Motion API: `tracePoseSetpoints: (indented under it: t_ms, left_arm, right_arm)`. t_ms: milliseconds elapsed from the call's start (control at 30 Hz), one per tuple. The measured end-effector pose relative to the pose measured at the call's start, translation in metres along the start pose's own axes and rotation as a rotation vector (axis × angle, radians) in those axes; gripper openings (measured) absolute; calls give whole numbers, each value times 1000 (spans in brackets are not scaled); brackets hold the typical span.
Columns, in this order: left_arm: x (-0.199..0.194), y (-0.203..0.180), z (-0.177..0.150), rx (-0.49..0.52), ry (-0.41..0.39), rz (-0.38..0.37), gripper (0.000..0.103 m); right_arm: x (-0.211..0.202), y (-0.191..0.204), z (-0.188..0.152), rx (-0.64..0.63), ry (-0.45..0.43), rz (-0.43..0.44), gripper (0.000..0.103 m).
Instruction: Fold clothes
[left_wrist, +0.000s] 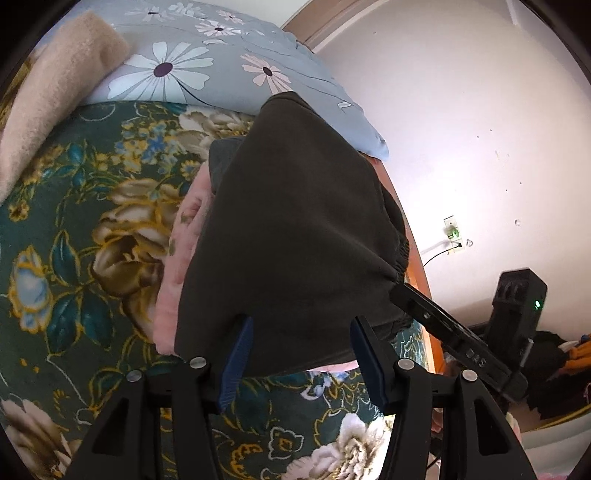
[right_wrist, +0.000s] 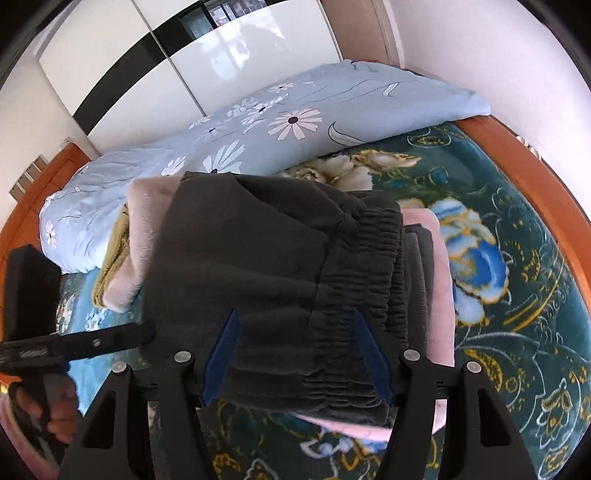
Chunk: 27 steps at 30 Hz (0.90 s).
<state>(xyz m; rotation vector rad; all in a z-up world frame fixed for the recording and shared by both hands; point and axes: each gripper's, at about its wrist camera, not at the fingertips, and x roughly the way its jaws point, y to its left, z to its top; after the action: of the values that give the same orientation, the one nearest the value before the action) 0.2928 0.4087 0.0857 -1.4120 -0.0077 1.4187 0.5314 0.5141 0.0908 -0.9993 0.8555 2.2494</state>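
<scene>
The dark trousers (left_wrist: 291, 236) lie folded at frame centre in both views, on top of a pink garment (left_wrist: 173, 280) that rests on the green floral bedspread (left_wrist: 74, 229). The elastic waistband (right_wrist: 369, 266) sits right of centre in the right wrist view.

Left gripper (left_wrist: 301, 354): jaws wide apart, lower centre of its frame, blue pads on either side of the near edge of the trousers; nothing clamped.

Right gripper (right_wrist: 299, 354): jaws wide apart, straddling the waistband end; nothing clamped.

A blue flowered pillow (right_wrist: 295, 110) lies across the upper frame. A beige blanket (left_wrist: 55, 88) occupies the upper left.
</scene>
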Motion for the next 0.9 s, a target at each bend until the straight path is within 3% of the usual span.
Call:
tracePoseSetpoints:
  t_ms: [300, 400, 567, 667, 700, 833, 900]
  left_arm:
    - [-21, -18, -21, 71, -69, 47, 61]
    - [-24, -14, -48, 33, -119, 117, 67]
    - [-10, -6, -89, 70, -125, 257, 76]
    - [-6, -5, -99, 116, -117, 313, 79]
    - [-5, -4, -103, 132, -114, 331, 85]
    - [-1, -1, -114, 175, -106, 386, 88]
    - [-3, 1, -115, 167, -107, 392, 97]
  right_arm:
    - [12, -10, 6, 59, -15, -8, 66]
    - [11, -6, 3, 56, -44, -11, 74]
    - [-3, 12, 3, 52, -106, -61, 74]
    - [-28, 31, -4, 44, -167, -32, 75]
    - [-33, 36, -7, 33, -167, -30, 76]
    - [-45, 48, -31, 5, -139, -53, 77]
    - [-45, 46, -41, 17, -120, -64, 77]
